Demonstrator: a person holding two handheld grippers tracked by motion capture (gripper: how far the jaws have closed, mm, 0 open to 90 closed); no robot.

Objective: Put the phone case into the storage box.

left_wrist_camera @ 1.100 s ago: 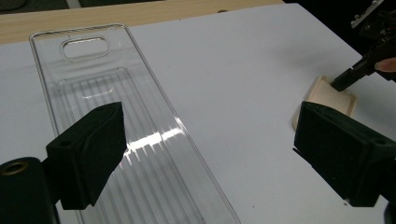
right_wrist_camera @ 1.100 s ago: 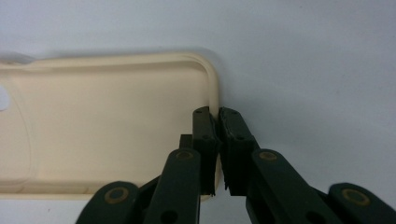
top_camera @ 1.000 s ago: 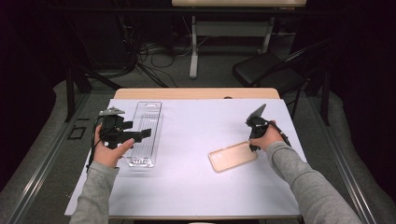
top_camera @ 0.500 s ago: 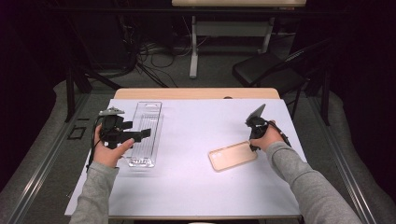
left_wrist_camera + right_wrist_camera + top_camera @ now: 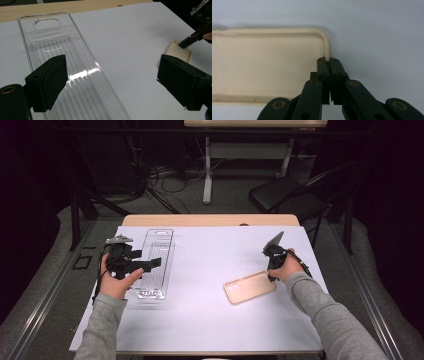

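Cream-coloured, the phone case (image 5: 249, 287) lies flat on the white table (image 5: 210, 320), toward its right edge. The right gripper (image 5: 328, 62) has its jaws pinched together on the case's rim at one end. Near the left edge, the left gripper (image 5: 150, 264) hovers with jaws wide over a clear plastic tray (image 5: 72, 75).

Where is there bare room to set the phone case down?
The white mat is bare between the clear tray and the phone case, and along its near edge. The left hand-held gripper crowds the tray.
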